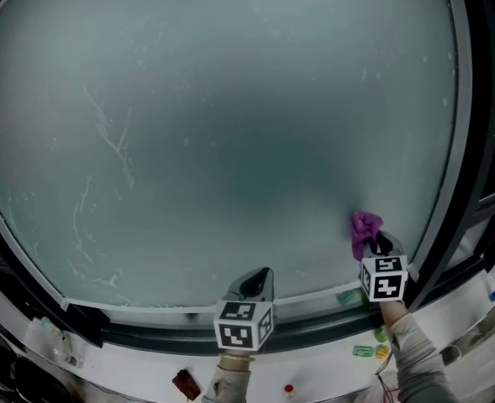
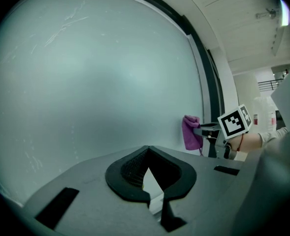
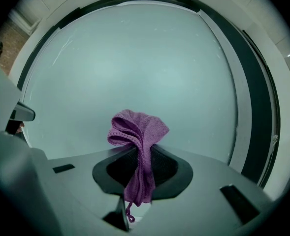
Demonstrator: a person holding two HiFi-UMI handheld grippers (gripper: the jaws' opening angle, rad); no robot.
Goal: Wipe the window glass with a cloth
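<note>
Right tool [image 3: 140, 170]; crumpled purple knit cloth [image 3: 137, 130]

Pale glass [image 2: 95, 82] filling the view, faint streaks upper left, dark frame [image 2: 212, 82] at right, left gripper [image 2: 145, 156] low in front, jaws together, empty, right gripper [image 2: 202, 130] beyond, clamping purple cloth [image 2: 190, 133] by the glass.

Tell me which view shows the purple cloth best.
Right gripper view. The purple cloth sits dead centre, clamped in the right gripper, folds and a dangling thread clear. Head view shows only a small purple tuft by the glass at lower right; left gripper view shows it small and side-on at the right.
</note>
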